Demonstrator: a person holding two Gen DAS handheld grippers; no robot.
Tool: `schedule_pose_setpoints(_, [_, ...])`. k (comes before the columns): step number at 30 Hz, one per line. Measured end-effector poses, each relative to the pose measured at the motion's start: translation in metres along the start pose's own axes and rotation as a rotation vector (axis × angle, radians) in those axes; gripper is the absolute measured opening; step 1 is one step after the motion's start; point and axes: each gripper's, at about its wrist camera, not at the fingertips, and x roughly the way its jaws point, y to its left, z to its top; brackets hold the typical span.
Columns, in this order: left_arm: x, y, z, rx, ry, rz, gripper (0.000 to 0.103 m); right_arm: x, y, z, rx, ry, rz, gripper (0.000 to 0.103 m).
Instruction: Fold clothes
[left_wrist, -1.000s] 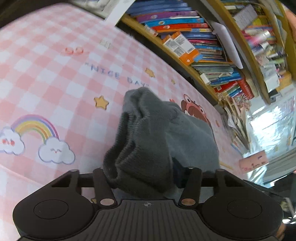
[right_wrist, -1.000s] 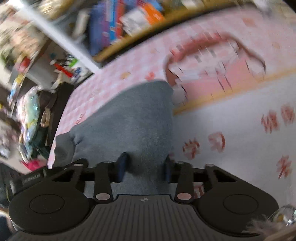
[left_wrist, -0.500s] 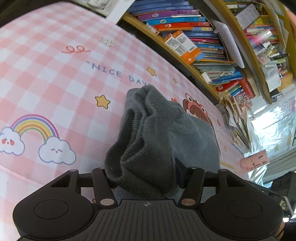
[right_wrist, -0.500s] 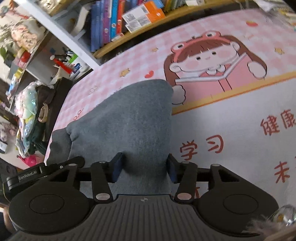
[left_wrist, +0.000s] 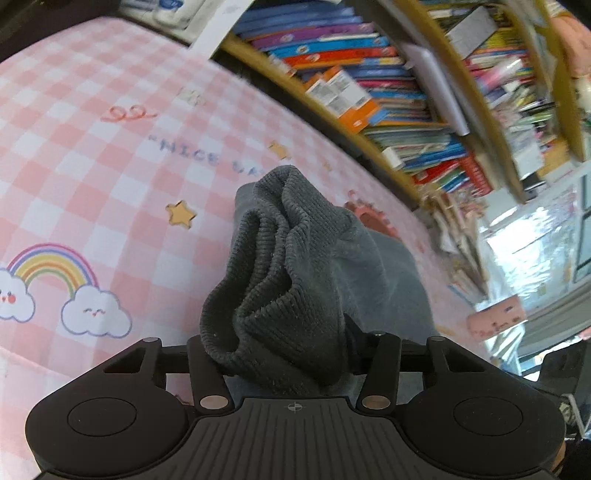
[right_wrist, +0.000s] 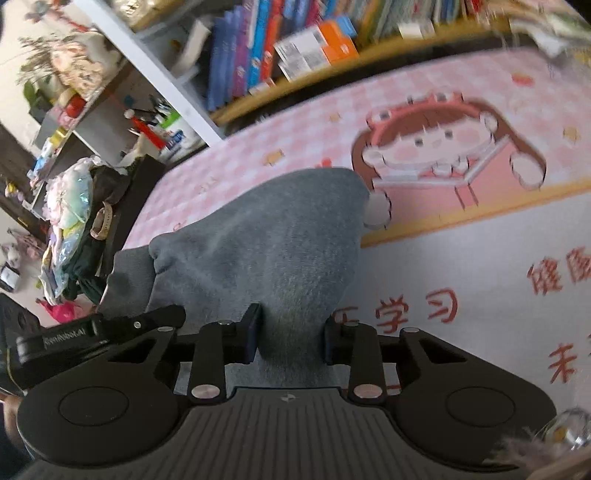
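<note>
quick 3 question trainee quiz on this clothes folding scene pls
1. True or false: the left gripper has the ribbed dark grey knit cuff bunched between its fingers.
2. What does the right gripper hold? A) a book B) grey fleece garment C) nothing
3. Fill in: the garment lies on a pink ____ mat printed with a rainbow.

Key: 1 true; 2 B; 3 checked.
</note>
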Motion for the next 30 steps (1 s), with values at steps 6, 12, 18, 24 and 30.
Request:
schedule_pose_setpoints(6, [-0.006,-0.003,0.002,0.026,-0.001,-0.032,0.049,-0.010,0.009,-0.005,-0.017,-0.040,-0.017,0.029])
schedule_pose_setpoints(12, [-0.013,-0.002,0.003,0.052,0.005,-0.061,0.049,-0.015,0.019,-0.013,-0.009,-0.057,-0.040,0.029])
schedule_pose_setpoints(18, [-0.018,0.002,0.009,0.062,0.013,-0.087,0.049,-0.019,0.029,-0.017,-0.009,-0.072,-0.047,0.029])
schedule_pose_setpoints(24, [-0.016,-0.001,0.018,0.073,0.022,-0.112,0.049,-0.022,0.032,-0.013,-0.016,-0.088,-0.055,0.029])
schedule_pose_setpoints(30, [-0.005,-0.013,0.026,0.086,0.027,-0.130,0.049,-0.027,0.023,0.000,-0.011,-0.100,-0.063,0.029])
